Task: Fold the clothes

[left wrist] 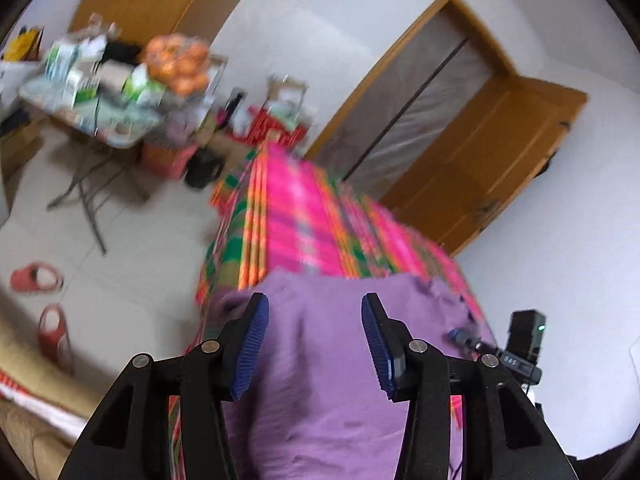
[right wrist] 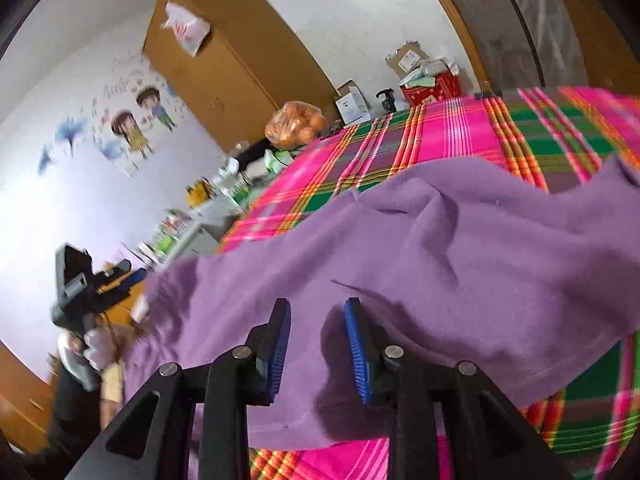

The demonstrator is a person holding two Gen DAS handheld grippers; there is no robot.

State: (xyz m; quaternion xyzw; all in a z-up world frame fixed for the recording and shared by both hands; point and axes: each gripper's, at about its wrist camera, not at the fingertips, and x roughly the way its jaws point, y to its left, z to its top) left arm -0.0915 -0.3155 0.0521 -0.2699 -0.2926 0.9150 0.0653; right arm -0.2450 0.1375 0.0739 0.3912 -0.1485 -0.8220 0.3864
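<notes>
Both the left gripper (left wrist: pixel 315 346) and right gripper (right wrist: pixel 318 350) hover with jaws parted, gripping nothing, over a purple garment (right wrist: pixel 440 248) lying just ahead on a plaid cloth (right wrist: pixel 440 136).

We see white plastered walls (left wrist: pixel 340 20), one bearing a cartoon sticker of two children (right wrist: pixel 136 128), a tall brown wooden wardrobe (right wrist: pixel 240 60), and a wood-framed doorway covered in clear plastic sheeting (left wrist: pixel 420 112). A cluttered folding table (left wrist: pixel 92 116) carrying a bag of oranges (left wrist: pixel 178 64) stands on the pale tiled floor (left wrist: pixel 132 248). Daylight is soft.
</notes>
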